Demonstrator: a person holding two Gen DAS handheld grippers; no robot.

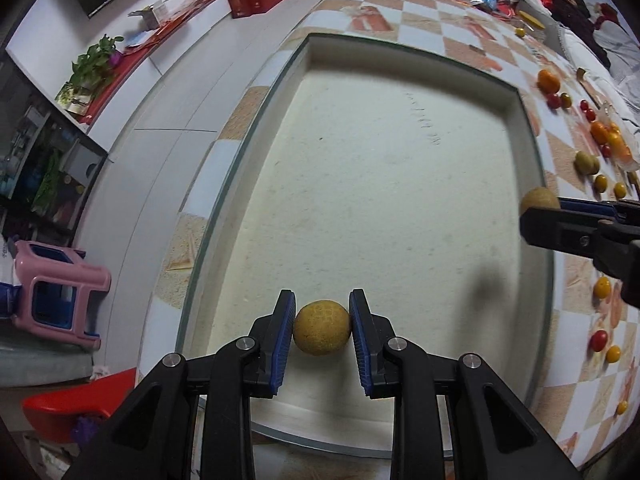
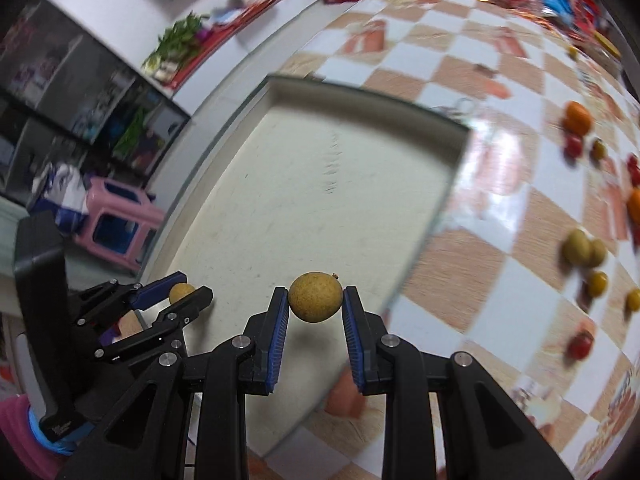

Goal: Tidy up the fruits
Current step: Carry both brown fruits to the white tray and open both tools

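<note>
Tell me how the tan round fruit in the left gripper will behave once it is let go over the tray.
The tan round fruit is nearly spherical, so it will probably roll on the flat white tray until the raised rim stops it. Its skin looks dry and rough, so the left gripper likely holds it without slipping. It looks small and light, probably easy to bruise if squeezed.

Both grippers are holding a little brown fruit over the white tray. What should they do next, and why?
Probably lower the fruits and let go. The left gripper and right gripper each pinch a brown fruit above the empty white tray, while other fruits wait on the checkered tablecloth.
</note>
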